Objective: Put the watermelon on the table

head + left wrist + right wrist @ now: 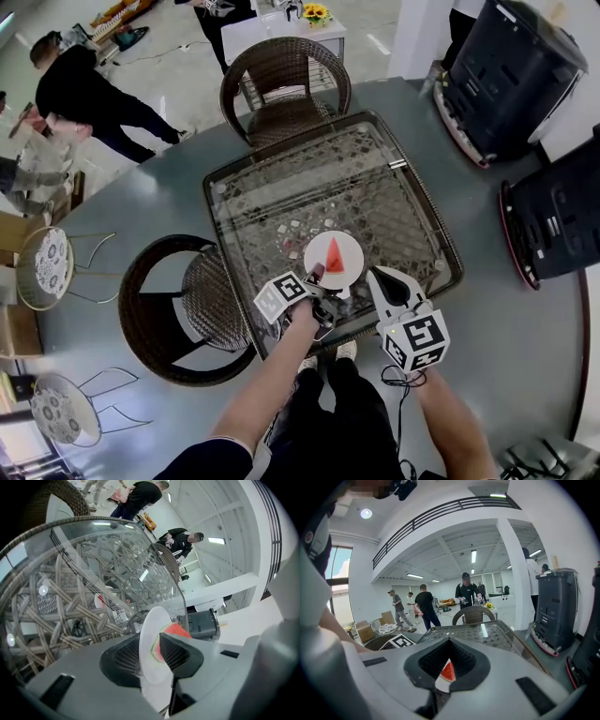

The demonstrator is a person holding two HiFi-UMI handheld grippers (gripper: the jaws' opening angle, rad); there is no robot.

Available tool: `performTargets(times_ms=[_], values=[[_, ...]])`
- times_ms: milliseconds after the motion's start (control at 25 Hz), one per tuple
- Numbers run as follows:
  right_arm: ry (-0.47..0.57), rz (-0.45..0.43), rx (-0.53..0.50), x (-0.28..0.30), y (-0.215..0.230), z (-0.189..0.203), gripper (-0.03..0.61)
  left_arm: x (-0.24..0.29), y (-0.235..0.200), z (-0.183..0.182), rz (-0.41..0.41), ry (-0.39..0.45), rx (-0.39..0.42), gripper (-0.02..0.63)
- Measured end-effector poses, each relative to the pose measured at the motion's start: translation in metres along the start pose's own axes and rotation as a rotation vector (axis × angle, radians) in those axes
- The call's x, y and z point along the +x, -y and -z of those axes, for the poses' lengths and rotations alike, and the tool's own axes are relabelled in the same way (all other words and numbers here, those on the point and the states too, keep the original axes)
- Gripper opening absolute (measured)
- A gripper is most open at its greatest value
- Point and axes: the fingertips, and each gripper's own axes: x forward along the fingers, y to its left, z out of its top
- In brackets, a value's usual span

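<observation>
The head view shows the watermelon (334, 255) slice on a white plate (349, 242) lying flat on the glass surface (281, 178) near its front edge. The left gripper (319, 275) is at the plate's near rim and the right gripper (380, 281) just beside its right rim. Only the left gripper view shows its fingers (180, 653) standing apart on either side of that rim, though whether one brushes the plate is hard to tell. In the right gripper view its fingers (464, 659) stand slightly apart on nothing, and the slice shows through the gap while they hide most of the plate.
</observation>
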Motion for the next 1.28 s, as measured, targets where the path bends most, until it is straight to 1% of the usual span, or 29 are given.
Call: performTargets(times_ms=[160, 240, 320, 440, 600, 680, 880, 960, 1080, 1200, 1240, 1280], values=[[0.002, -0.003, -0.001, -0.003, -0.004, -0.007, 0.000, -0.009, 0.003, -0.002, -0.032, 0.005, 0.025, 0.143], [0.005, -0.005, -0.001, -0.003, -0.004, -0.008, 0.000, -0.011, 0.001, -0.004, -0.055, 0.007, 0.053, 0.147], [0.007, -0.005, 0.000, -0.002, -0.005, -0.009, 0.000, -0.014, -0.001, -0.007, -0.085, 0.014, 0.099, 0.153], [0.012, -0.006, -0.001, -0.002, -0.005, -0.006, 0.000, -0.014, -0.005, -0.010, -0.124, 0.028, 0.165, 0.186], [0.014, -0.008, -0.001, -0.002, -0.004, -0.003, 0.000, -0.014, -0.005, -0.017, -0.144, 0.062, 0.253, 0.233], [0.013, -0.010, -0.001, -0.002, -0.005, -0.004, 0.000, -0.016, -0.002, -0.019, -0.138, 0.074, 0.274, 0.244], [0.015, -0.015, -0.002, -0.001, -0.008, -0.004, 0.000, -0.020, -0.001, -0.021, -0.125, 0.072, 0.284, 0.244], [0.018, -0.015, -0.003, -0.001, -0.009, -0.005, 0.000, -0.024, 0.002, -0.021, -0.112, 0.069, 0.307, 0.244], [0.025, -0.014, -0.003, -0.002, -0.011, -0.009, 0.000, -0.035, 0.014, -0.023, -0.087, 0.078, 0.395, 0.244], [0.034, -0.013, -0.001, -0.004, -0.014, -0.014, 0.000, -0.049, 0.034, -0.028, -0.037, 0.105, 0.491, 0.239], [0.038, -0.012, 0.000, -0.004, -0.015, -0.016, 0.000, -0.054, 0.040, -0.029, -0.018, 0.116, 0.524, 0.227], [0.043, -0.012, 0.002, -0.005, -0.016, -0.018, 0.000, -0.060, 0.048, -0.030, 0.006, 0.127, 0.561, 0.192]])
